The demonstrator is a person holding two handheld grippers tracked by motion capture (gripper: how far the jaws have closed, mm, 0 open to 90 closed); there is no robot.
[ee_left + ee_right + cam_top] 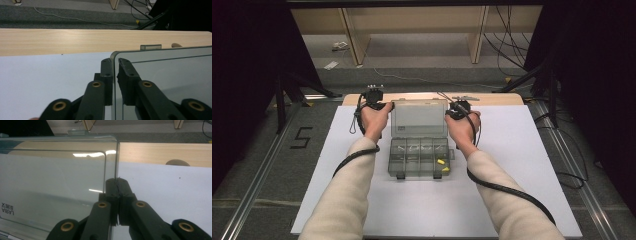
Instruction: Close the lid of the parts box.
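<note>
High view: a clear plastic organizer box (419, 157) sits on a white sheet (522, 150) that covers most of a wooden table (492, 98). Behind the box, past the table's far edge, lie grey carpet, loose cables and the legs of a wooden frame; a black "5" is marked on the floor to the left of the box. Nothing stands between the grippers and the box.

The person's forearms, in cream sleeves, reach forward on either side of the box. The left gripper (388, 106) is at the left edge of the raised lid (419, 118), the right gripper (451, 109) at the lid's right edge, each with a black cable trailing back along the arm.

In the left gripper view the left gripper (115, 65) has one black jaw on each side of the lid's (165, 75) edge near its rounded corner; a thin gap shows beside the edge, and it cannot be told whether the pads press on it. In the right gripper view the right gripper (117, 185) has its jaws pressed together, pinching the lid's (55, 185) side edge.

The lid is transparent and greyish, stands open behind the box's tray, and bears small printed lettering near one corner. The tray is split into narrow compartments; two small yellow pieces (441, 162) lie in those at the right end.
</note>
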